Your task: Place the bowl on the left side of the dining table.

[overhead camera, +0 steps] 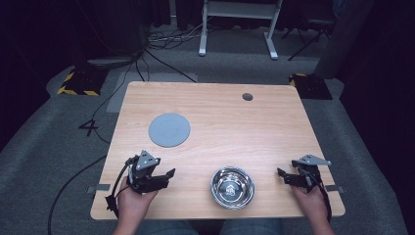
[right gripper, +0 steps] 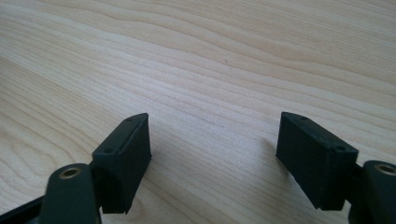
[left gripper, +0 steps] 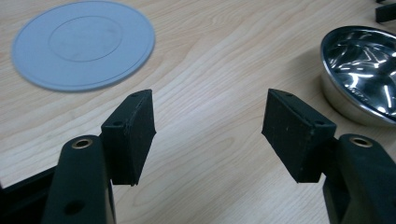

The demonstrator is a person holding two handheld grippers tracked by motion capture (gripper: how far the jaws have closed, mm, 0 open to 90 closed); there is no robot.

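While both grippers, left (overhead camera: 170,173) and right (overhead camera: 280,172), gape empty near the tabletop's (overhead camera: 274,127) front corners, the shiny round steel bowl (overhead camera: 232,187) and flat grey round plate (overhead camera: 169,129) sit untouched, so the work looks unstarted.

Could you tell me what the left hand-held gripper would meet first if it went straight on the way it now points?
Probably bare table: the left hand-held gripper aims between the grey disc and steel bowl.

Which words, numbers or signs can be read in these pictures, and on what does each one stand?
"4": a dark mark on the grey floor left of the table.
A small white mark shows in the steel bowl; it is too small to read.
The grey plate and both grippers bear no readable text.
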